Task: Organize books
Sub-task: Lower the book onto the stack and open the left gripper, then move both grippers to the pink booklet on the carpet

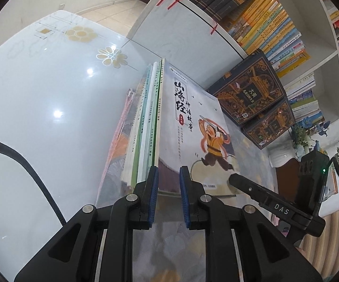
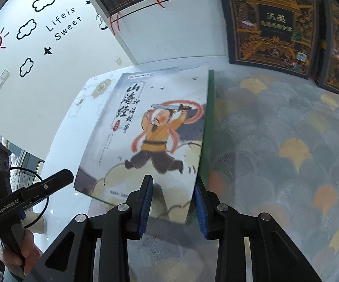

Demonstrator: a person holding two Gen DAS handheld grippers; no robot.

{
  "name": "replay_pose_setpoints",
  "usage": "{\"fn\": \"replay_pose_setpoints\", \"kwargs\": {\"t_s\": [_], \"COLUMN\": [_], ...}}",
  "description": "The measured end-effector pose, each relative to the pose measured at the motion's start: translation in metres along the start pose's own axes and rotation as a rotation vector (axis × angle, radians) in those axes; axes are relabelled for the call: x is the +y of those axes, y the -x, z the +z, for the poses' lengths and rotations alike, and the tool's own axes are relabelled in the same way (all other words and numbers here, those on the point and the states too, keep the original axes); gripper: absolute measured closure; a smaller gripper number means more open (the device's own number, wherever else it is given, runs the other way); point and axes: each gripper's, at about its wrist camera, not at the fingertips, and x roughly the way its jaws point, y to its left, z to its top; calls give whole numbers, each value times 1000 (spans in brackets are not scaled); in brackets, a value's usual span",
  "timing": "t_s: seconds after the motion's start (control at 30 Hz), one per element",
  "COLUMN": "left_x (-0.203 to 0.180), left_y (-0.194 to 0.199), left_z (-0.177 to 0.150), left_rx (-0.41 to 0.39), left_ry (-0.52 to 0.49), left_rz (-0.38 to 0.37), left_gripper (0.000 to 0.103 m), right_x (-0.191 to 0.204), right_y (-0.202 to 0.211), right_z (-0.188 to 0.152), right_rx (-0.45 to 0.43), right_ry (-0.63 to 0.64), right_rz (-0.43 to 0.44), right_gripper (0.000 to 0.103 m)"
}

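A small stack of thin picture books [image 1: 146,127], topped by the one with a sword-waving figure in yellow [image 2: 150,131], lies on the patterned mat [image 2: 275,141] over the glass worktop [image 1: 40,98], just in front of the bookcase [image 1: 284,35], probably gathered there for shelving. The left claw [image 1: 168,197] stands slightly parted at the stack's near spine corner, gripping nothing. The right claw [image 2: 173,205] straddles the top cover's near edge, pads off it.

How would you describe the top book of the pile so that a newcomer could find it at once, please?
Start at the white bookcase; before it, a patterned mat holds a pile of thin books. The top book alone shows its cover: a leaping swordsman in yellow.
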Motion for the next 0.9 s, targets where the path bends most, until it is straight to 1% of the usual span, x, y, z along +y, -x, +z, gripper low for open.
{"fn": "replay_pose_setpoints", "kwargs": {"t_s": [0.17,0.3,0.33,0.37,0.4,0.47,0.53,0.6,0.67,0.73,0.83,0.9], "left_x": [-11,-21,-24,-26,-32,-44,-58,-77,-98,-124,-175,-205], "left_y": [11,23,25,27,28,28,27,20,10,-1,-23,-35], "left_z": [-12,-28,-33,-37,-43,-53,-64,-76,-89,-102,-124,-138], "left_rx": [1,5,12,18,33,50,63,92,118,143,187,206], "left_ry": [-34,-51,-49,-47,-51,-65,-79,-97,-125,-172,-264,-306], "left_rz": [39,65,65,61,48,36,33,27,23,19,19,4], "left_gripper": [88,87,78,67,63,43,38,38,38,38,38,38], "right_x": [-11,-35,-44,-53,-62,-82,-110,-133,-165,-192,-228,-249], "right_y": [26,53,60,67,72,84,95,102,114,129,154,170], "right_z": [-22,-51,-61,-71,-80,-99,-122,-137,-156,-170,-186,-193], "right_rx": [-19,-28,-31,-34,-38,-50,-43,-29,-26,-36,-60,-71], "right_ry": [-33,-81,-101,-122,-143,-189,-245,-279,-348,-403,-454,-476], "right_rz": [-2,-19,-23,-29,-34,-45,-64,-76,-88,-98,-118,-130], "right_gripper": [71,69,68,63,56,52,52,52,52,52,52,52]}}
